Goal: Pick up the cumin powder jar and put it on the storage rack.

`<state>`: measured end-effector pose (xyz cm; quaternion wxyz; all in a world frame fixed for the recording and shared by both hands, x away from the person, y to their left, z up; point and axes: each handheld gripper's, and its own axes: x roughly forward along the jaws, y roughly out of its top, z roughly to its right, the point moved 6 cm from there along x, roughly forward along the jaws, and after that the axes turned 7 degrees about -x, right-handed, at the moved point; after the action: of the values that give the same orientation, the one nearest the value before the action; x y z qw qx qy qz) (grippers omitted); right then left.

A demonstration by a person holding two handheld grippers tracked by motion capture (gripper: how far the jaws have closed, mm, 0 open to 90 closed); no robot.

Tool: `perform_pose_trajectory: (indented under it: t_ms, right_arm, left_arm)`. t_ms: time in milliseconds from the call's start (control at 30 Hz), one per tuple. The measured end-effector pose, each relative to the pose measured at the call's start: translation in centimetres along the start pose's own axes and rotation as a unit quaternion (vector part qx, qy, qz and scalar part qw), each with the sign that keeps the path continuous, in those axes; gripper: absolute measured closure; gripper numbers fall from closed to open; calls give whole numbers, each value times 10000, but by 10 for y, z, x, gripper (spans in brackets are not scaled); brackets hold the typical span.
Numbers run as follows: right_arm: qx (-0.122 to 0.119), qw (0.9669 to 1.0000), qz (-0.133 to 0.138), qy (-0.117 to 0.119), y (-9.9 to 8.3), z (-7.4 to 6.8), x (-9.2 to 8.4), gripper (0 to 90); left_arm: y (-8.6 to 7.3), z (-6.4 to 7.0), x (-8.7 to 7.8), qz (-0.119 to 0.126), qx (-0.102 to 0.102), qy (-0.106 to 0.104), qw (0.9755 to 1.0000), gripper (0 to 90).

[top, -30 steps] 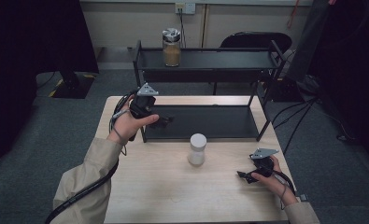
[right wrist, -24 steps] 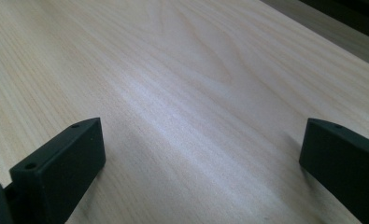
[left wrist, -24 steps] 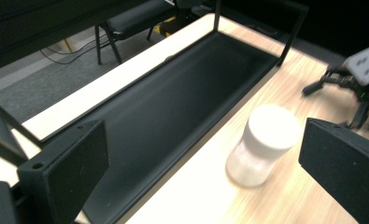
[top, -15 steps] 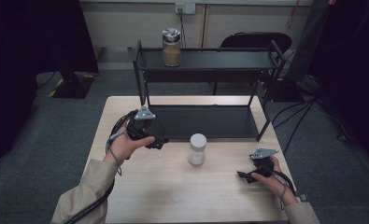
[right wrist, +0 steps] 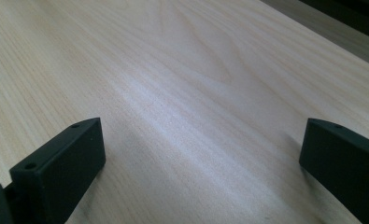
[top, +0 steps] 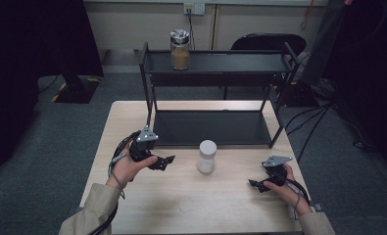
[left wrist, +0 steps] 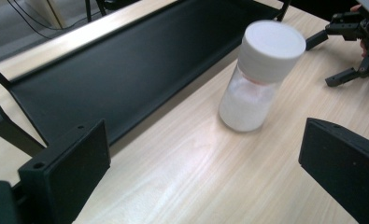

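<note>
High view, the jar: a small white jar (top: 207, 156) with a wide white lid stands upright on the wooden table (top: 191, 205), near the middle, just in front of the black shelf rack (top: 210, 127).
What is in it: white powder, seen through the clear side in the left gripper view (left wrist: 247, 105).
Its long way: straight up and down, lid on top.
Left gripper view, the way to the jar: the jar sits ahead of the jaws and a bit to the side, not yet between them.
Left gripper (top: 162, 162): jaws spread wide, holding nothing, pointing across the table at the jar.
Gap: near the jar but not touching it; bare table lies between them.
Right gripper (top: 257, 184): jaws spread wide too, holding nothing, low over bare wood near the table's right edge.
Which is nearer: the left one looks a little nearer, and it is the one aimed at the jar. The right one points away from it.
My guess for the next move: the left gripper has to slide toward the jar so the jaws pass on both sides of its body, below the lid.
Watch out: the jar is tall and thin, so a bump on one side could tip it.
Farther back: a brown jar (top: 180, 50) with a silver lid stands on the rack's top shelf, well apart from both grippers.
</note>
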<state>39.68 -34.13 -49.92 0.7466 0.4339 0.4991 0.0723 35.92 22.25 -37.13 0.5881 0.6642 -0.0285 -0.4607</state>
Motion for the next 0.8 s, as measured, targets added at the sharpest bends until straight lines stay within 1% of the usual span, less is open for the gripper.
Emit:
perform_pose_trajectory:
  t_ms: [167,400,500,667,800]
  right_arm:
    - [2,10000,-1,-1,0,0,0,0]
    - [4,10000,0,-3,0,0,0,0]
    - [2,10000,-1,-2,0,0,0,0]
    - [3,10000,-1,-3,0,0,0,0]
    - [3,10000,0,-3,0,0,0,0]
  left_arm:
    - [-13,1,5,-28,-38,-16,10000,12]
    - [-32,2,9,-103,11,57,9999,13]
    - [-39,2,11,-128,-45,60,9999,12]
    - [-49,2,14,-209,-49,90,9997,12]
    - [-62,0,17,-225,-67,85,9997,13]
